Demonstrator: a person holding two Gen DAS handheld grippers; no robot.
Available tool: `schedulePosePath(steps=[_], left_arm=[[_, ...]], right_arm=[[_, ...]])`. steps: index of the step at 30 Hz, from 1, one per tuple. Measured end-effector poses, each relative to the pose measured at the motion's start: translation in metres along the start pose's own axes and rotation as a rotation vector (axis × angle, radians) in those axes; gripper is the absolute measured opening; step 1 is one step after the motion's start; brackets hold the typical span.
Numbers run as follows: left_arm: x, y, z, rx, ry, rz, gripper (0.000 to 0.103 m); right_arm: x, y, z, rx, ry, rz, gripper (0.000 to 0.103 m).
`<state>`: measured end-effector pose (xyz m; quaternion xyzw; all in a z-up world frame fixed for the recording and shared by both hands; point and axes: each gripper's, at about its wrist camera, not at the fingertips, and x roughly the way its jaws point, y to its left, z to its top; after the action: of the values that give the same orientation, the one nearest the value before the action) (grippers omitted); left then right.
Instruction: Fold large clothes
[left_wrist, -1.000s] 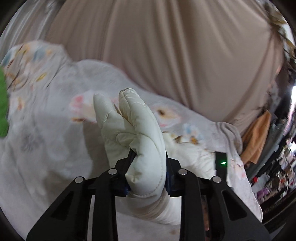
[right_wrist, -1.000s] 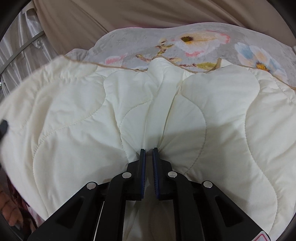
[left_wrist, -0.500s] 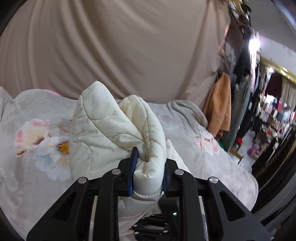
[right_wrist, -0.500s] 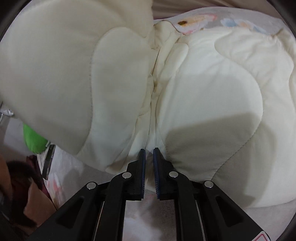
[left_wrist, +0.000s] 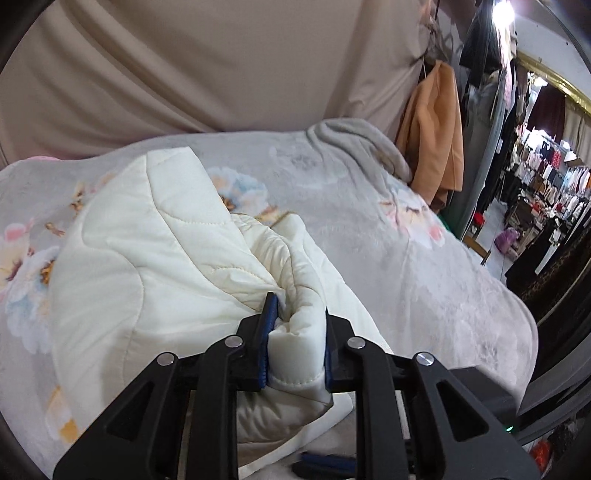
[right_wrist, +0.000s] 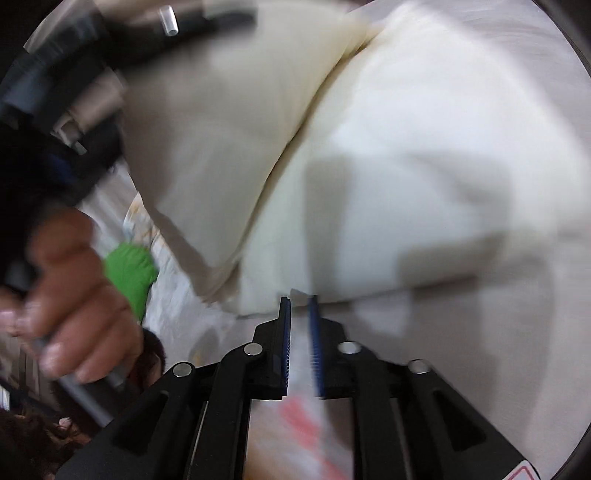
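Since the earlier frames, the right gripper (right_wrist: 299, 317) has let go of the cream quilted garment (left_wrist: 155, 266). Half a second ago its jaws were pinched on the fabric; now they stand slightly apart with nothing between them, and the garment's edge lies just ahead of the tips. The right view is blurred by motion, so finer detail is lost.

The left gripper (left_wrist: 295, 325) still clamps a thick rolled fold of the same garment between its jaws. The rest of the garment spreads ahead and to the left of those jaws, and it now lies lower, resting on the floral bedspread (left_wrist: 424, 240) rather than lifted.

This suggests one fold has been laid down. The right side is free to take a new hold, while the left still anchors its corner.

Around the work: a beige curtain (left_wrist: 221, 66) hangs far ahead of the left jaws. An orange coat (left_wrist: 432, 133) hangs ahead and to the right. In the right view, a small green item (right_wrist: 129, 269) lies to the left of the jaws, near the person's hand (right_wrist: 70, 299). It lies near the garment's edge and may get in the way of the next fold.
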<state>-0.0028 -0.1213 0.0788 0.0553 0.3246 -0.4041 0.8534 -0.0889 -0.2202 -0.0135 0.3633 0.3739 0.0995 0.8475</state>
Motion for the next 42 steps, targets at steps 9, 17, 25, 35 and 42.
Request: schedulePosePath(steps=[9,17,25,35,42], left_arm=[[0.058,-0.035,-0.027,0.112,0.089,0.079,0.021],[0.031,-0.037,-0.026,0.105,0.029,0.038,0.041],[-0.073,-0.008,-0.036,0.018,-0.094,0.003,0.081],[-0.114,0.08,-0.057,-0.208,-0.101,0.188,0.085],[-0.109,0.069,-0.045,-0.198,-0.121,0.135,0.085]], right_arm=[[-0.073,-0.047,0.003,0.089,-0.175,-0.085,0.015],[-0.104,-0.022,0.025,0.028,-0.319,-0.118,0.039],[-0.111,-0.007,0.079,-0.075,-0.326,-0.044,0.082],[-0.019,0.008,0.106,0.017,-0.053,0.082,0.085],[-0.038,0.023,0.116,-0.085,-0.159,0.046,0.022]])
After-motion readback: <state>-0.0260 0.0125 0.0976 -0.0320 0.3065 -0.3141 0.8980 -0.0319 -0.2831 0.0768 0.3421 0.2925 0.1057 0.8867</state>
